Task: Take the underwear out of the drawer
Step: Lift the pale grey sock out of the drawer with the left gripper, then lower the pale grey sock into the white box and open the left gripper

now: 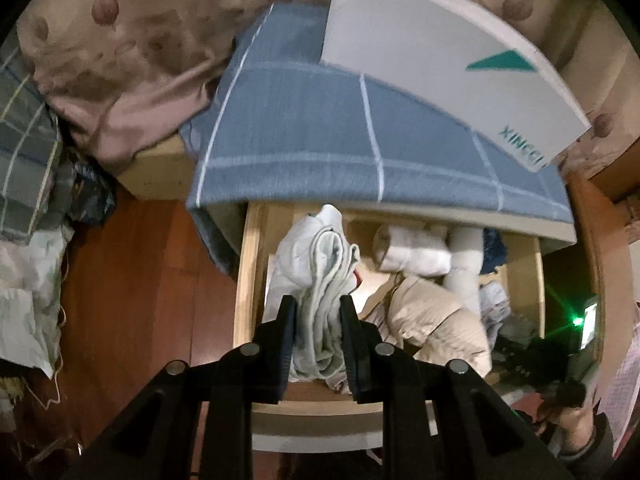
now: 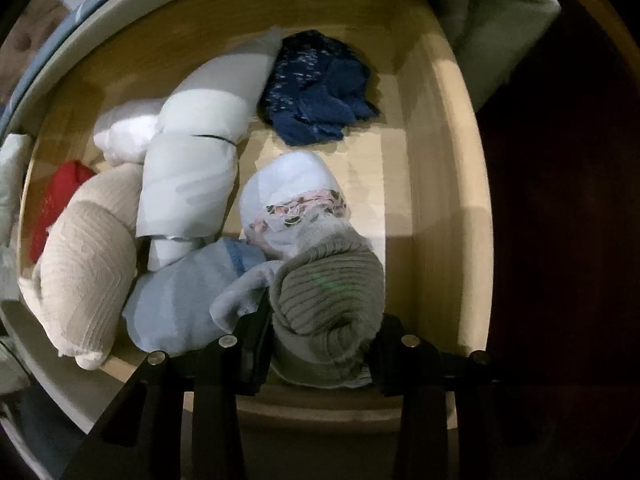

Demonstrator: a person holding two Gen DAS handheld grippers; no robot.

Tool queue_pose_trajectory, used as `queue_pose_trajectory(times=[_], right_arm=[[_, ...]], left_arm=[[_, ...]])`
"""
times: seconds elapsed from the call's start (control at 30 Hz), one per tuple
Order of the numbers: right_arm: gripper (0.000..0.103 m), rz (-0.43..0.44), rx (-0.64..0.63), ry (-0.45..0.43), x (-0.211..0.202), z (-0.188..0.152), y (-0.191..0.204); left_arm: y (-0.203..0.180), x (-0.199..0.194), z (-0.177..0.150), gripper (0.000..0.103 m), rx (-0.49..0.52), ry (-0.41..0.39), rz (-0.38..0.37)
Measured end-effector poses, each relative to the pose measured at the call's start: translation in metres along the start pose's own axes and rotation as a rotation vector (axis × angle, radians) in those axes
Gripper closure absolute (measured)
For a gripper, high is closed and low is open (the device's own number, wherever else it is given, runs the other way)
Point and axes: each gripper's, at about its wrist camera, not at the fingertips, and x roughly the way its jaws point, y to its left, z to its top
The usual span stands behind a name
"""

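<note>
My left gripper point(image 1: 318, 308) is shut on a pale grey-white folded underwear piece point(image 1: 320, 264), which bulges up between the black fingers above the left part of the open wooden drawer point(image 1: 250, 264). In the right wrist view, my right gripper point(image 2: 326, 312) points down into the drawer point(image 2: 440, 180). Its fingers press both sides of an olive-grey ribbed rolled garment point(image 2: 328, 280) near the drawer's front wall. A white piece with floral lace point(image 2: 292, 192) and a light blue piece point(image 2: 180, 300) lie against that roll.
The drawer also holds a beige ribbed roll point(image 2: 84, 272), white rolls point(image 2: 188, 184), a navy garment point(image 2: 316, 88) and a red one point(image 2: 60, 196). Blue checked bedding point(image 1: 320, 128) with a white box point(image 1: 440, 52) overhangs the drawer's back. Heaped cloth point(image 1: 28, 240) lies left on the red-brown floor point(image 1: 132, 280).
</note>
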Motion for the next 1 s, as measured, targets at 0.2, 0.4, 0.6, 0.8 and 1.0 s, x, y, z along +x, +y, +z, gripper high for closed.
queue_pose_trajectory(times=[0.2, 0.4, 0.6, 0.8, 1.0], right_arm=[[0.068, -0.068, -0.055, -0.002, 0.002, -0.005, 0.013], [0.067, -0.083, -0.057, -0.005, 0.003, -0.006, 0.015], [0.067, -0.081, -0.061, -0.005, 0.003, -0.004, 0.011], [0.067, -0.077, -0.054, -0.011, 0.004, -0.004, 0.014], [0.066, -0.074, -0.045, -0.014, 0.002, -0.005, 0.01]], left_arm=[[-0.008, -0.039, 0.027, 0.082, 0.034, -0.069, -0.018], [-0.028, -0.089, 0.069, 0.082, 0.095, -0.185, -0.016], [-0.06, -0.139, 0.128, 0.082, 0.172, -0.313, -0.039], [-0.093, -0.138, 0.197, 0.082, 0.25, -0.369, -0.06], [-0.099, -0.083, 0.25, 0.082, 0.257, -0.324, -0.055]])
